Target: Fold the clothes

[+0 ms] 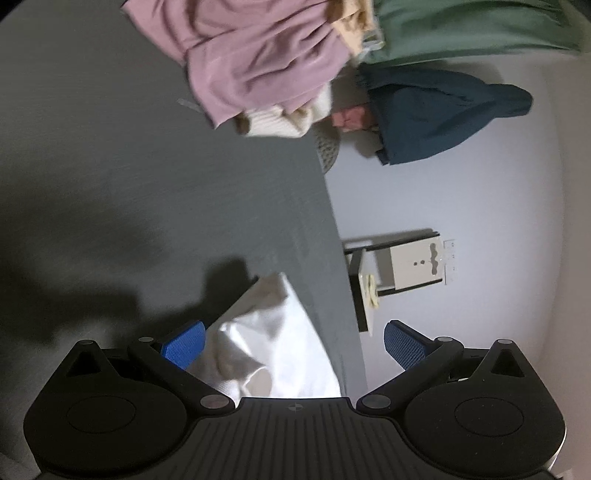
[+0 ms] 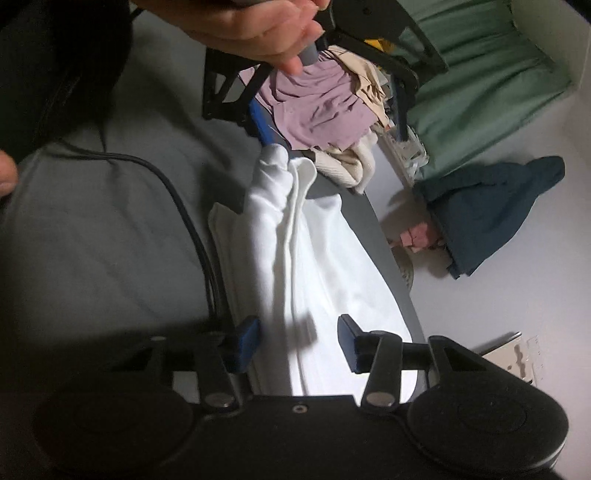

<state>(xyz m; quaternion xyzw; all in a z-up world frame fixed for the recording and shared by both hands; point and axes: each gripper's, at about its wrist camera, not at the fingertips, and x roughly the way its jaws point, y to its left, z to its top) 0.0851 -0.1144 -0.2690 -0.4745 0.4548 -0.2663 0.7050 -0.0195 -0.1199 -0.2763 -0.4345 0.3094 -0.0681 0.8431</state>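
A white garment lies lengthwise along the right edge of the grey surface, partly folded, with a bunched ridge down its middle. My right gripper hovers over its near end, jaws partly apart, with cloth under the gap and neither blue pad pressing on it. The garment's far end rises in a bunch against one blue finger of my left gripper, which a hand holds. In the left wrist view my left gripper stands wide open, with the white cloth beside its left finger.
A heap of clothes sits at the far end of the surface: a mauve garment over cream ones. Green fabric, a dark blue garment and a pink item lie on the pale floor. A black cable crosses the surface.
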